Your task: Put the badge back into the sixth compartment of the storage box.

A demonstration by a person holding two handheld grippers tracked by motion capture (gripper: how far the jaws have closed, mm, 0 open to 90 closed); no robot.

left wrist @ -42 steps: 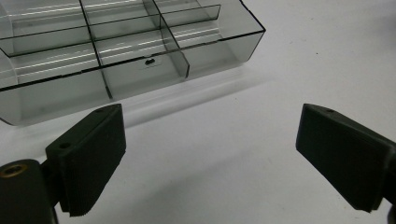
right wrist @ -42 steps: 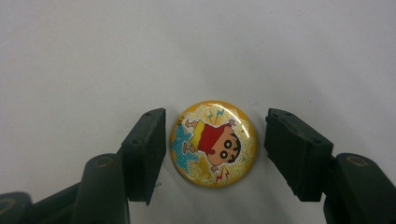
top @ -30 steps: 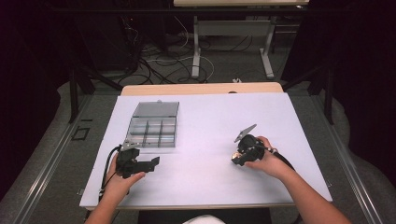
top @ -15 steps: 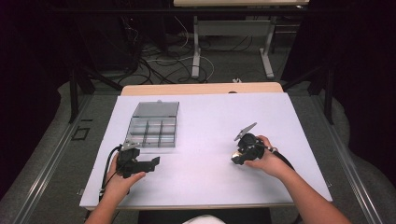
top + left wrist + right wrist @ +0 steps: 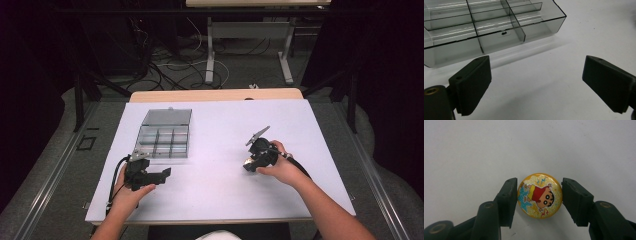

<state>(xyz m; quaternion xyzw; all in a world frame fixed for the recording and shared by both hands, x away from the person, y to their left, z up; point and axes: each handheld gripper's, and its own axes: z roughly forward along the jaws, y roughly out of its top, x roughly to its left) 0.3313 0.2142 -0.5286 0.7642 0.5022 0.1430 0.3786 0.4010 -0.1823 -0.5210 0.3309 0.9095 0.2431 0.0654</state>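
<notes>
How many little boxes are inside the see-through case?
6, in two rows of three inside the clear case at the table's back left: three in the far row by the raised lid, three in the near row, closest to the left tongs. None seem hidden.

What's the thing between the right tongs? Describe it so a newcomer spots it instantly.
Start at the white table, then go to the right tongs at its right-hand side, away from the clear box. Between their jaws lies a small round badge: glittery yellow with a cartoon boy in a red shirt, the one colourful thing here.
</notes>
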